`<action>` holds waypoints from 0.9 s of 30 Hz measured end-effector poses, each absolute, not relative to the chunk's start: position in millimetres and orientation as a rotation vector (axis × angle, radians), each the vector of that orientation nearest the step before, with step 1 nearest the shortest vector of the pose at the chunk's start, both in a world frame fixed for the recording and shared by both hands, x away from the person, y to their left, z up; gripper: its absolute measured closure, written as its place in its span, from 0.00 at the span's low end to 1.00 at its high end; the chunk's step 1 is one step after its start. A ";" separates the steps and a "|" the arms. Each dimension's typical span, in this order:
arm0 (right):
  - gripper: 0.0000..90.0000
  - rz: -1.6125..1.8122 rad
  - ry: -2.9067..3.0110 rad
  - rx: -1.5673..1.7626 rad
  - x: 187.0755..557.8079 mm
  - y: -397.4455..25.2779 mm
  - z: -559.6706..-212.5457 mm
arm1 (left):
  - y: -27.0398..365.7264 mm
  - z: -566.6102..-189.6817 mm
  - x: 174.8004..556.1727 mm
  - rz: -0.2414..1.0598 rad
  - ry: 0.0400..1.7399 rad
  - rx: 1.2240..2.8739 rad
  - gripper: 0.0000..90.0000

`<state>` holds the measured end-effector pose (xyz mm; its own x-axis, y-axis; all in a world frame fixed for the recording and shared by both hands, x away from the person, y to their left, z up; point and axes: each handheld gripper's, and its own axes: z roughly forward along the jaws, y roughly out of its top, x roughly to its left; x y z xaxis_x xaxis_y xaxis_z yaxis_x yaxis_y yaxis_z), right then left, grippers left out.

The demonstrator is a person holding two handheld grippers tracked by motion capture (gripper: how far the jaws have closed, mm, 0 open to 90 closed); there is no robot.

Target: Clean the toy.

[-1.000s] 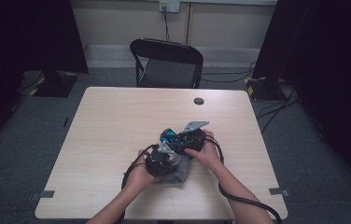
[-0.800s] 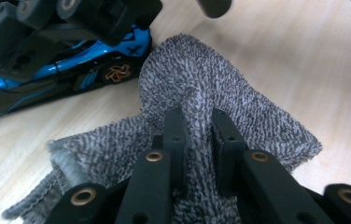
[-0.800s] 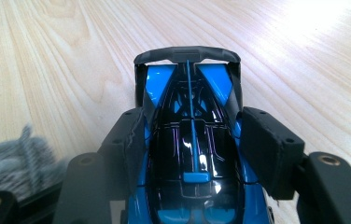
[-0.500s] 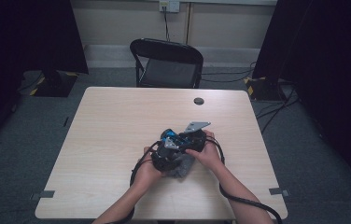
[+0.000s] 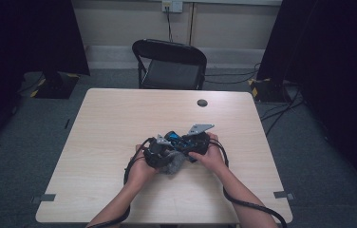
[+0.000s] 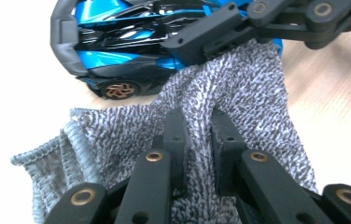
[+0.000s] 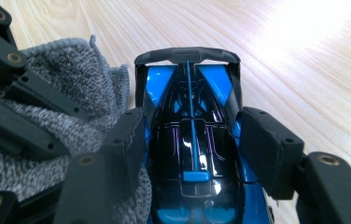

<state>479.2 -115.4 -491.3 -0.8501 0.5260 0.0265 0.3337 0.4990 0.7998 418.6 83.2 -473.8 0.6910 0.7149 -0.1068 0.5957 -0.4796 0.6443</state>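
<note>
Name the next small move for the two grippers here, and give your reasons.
Probably rub the grey cloth along the blue toy car. The left gripper pinches a fold of cloth that already lies against the car's side, and the right gripper clamps the car's body on the table.

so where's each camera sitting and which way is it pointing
High view: fixed above the person's side, looking forward and down on the table; both forearms enter from the bottom, the left tool and right tool meeting mid-table.
Left gripper view: rides the left tool, looking along its jaws pinching the grey cloth.
Right gripper view: rides the right tool, looking along its jaws either side of the blue toy car.
Shared: both gripper views show car, cloth and the other tool.
</note>
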 end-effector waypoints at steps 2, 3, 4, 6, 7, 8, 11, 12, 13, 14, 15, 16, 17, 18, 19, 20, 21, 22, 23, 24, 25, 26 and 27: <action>0.46 1.270 2.523 0.736 479.2 -115.3 -491.0 | 83.1 -473.3 418.9 0.235 0.995 2.237 0.88; 0.46 1.270 2.522 0.736 479.1 -115.2 -491.1 | 83.0 -473.0 418.7 0.235 0.994 2.240 0.88; 0.46 1.273 2.521 0.736 479.1 -115.3 -491.3 | 83.1 -472.8 418.7 0.238 0.992 2.243 0.88; 0.46 1.275 2.519 0.738 479.0 -115.6 -491.4 | 83.8 -473.0 418.8 0.236 0.996 2.242 0.88; 0.46 1.275 2.519 0.740 478.9 -115.7 -491.4 | 84.6 -472.8 419.1 0.236 0.996 2.242 0.88; 0.46 1.274 2.520 0.739 479.0 -115.6 -491.3 | 85.1 -472.9 419.2 0.236 1.000 2.239 0.88; 0.47 1.275 2.520 0.741 479.1 -115.7 -491.3 | 87.8 -472.4 419.7 0.238 1.009 2.238 0.88; 0.47 1.276 2.520 0.742 479.1 -115.8 -491.4 | 88.7 -472.3 419.7 0.237 1.013 2.239 0.88; 0.47 1.278 2.520 0.743 479.2 -115.9 -491.4 | 89.7 -472.1 419.8 0.245 1.015 2.243 0.88; 0.47 1.277 2.520 0.742 479.1 -116.0 -491.3 | 91.0 -471.9 420.2 0.249 1.017 2.248 0.88; 0.47 1.277 2.521 0.742 479.2 -116.0 -491.3 | 92.7 -471.6 420.4 0.251 1.023 2.251 0.88; 0.47 1.278 2.521 0.743 479.2 -116.0 -491.3 | 93.6 -471.6 420.3 0.254 1.029 2.254 0.88; 0.47 1.278 2.520 0.743 479.1 -116.0 -491.4 | 94.5 -472.1 420.5 0.262 1.032 2.252 0.88; 0.47 1.278 2.520 0.740 479.1 -116.1 -491.5 | 95.9 -471.8 420.9 0.266 1.037 2.252 0.88; 0.47 1.278 2.520 0.740 479.1 -116.1 -491.5 | 97.2 -471.6 421.5 0.266 1.036 2.256 0.88; 0.47 1.278 2.522 0.740 479.2 -116.2 -491.4 | 97.9 -471.3 421.9 0.273 1.038 2.258 0.88; 0.47 1.278 2.521 0.739 479.3 -116.3 -491.4 | 98.5 -471.3 422.3 0.275 1.041 2.254 0.88; 0.47 1.279 2.520 0.737 479.4 -116.4 -491.5 | 99.2 -471.4 422.6 0.271 1.047 2.250 0.88; 0.47 1.279 2.519 0.738 479.2 -116.3 -491.5 | 99.8 -471.4 422.9 0.274 1.046 2.252 0.88; 0.47 1.280 2.517 0.739 479.1 -116.3 -491.6 | 100.0 -471.7 423.1 0.273 1.046 2.247 0.88; 0.47 1.281 2.516 0.739 478.9 -116.4 -491.7 | 100.1 -471.7 423.0 0.271 1.046 2.246 0.88; 0.47 1.282 2.515 0.739 478.9 -116.5 -491.8 | 100.4 -471.1 423.3 0.281 1.043 2.257 0.88; 0.47 1.284 2.515 0.741 478.7 -116.6 -491.9 | 100.7 -470.7 423.5 0.289 1.040 2.263 0.88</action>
<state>478.7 -116.6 -491.9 -0.8480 0.5291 0.0302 0.3348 0.4907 0.8045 423.5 100.7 -470.7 0.6654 0.7442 -0.0583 0.6078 -0.4948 0.6211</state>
